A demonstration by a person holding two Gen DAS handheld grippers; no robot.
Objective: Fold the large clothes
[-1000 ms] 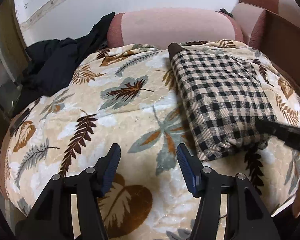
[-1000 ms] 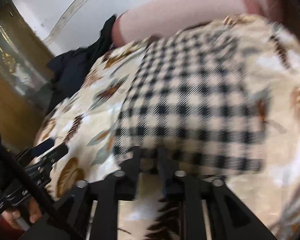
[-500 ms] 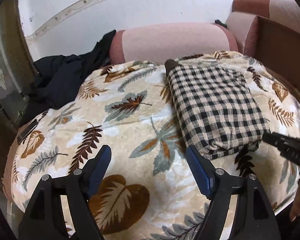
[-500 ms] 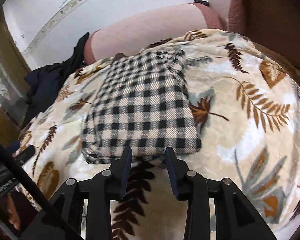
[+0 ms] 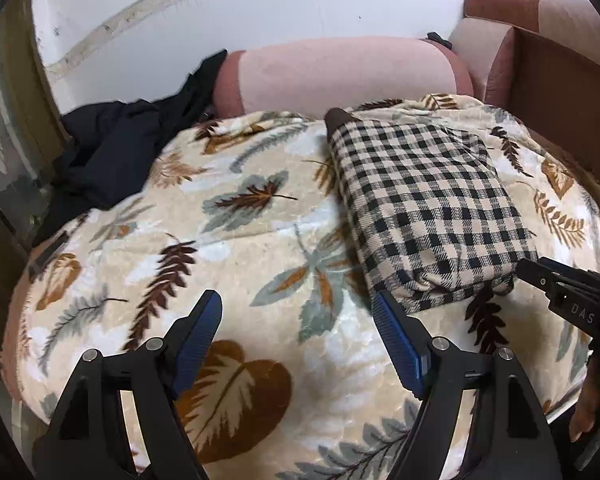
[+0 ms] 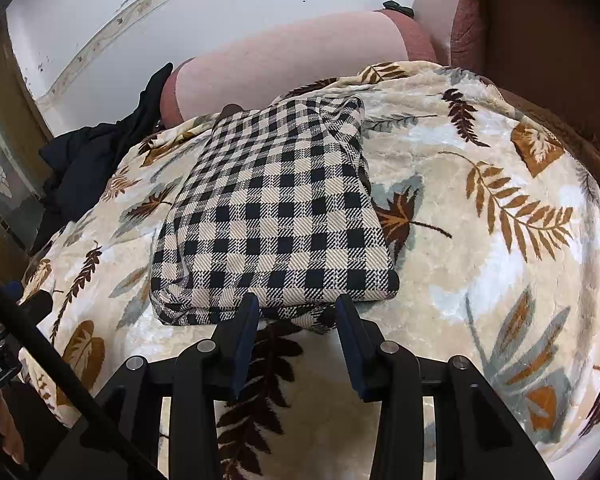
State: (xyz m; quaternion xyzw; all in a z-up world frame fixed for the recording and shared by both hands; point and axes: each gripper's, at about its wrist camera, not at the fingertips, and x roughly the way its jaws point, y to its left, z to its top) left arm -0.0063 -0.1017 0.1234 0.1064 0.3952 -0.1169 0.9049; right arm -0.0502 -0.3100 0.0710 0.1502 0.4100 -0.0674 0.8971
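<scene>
On leaf blanket: folded checked garment | left tool wide, empty | right tool opening, empty

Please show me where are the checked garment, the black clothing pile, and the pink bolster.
checked garment (image 6: 276, 216), right wrist view, middle of its folded top.
black clothing pile (image 5: 112, 152), left wrist view, centre of the heap.
pink bolster (image 5: 340, 76), left wrist view, its pale middle part.
</scene>
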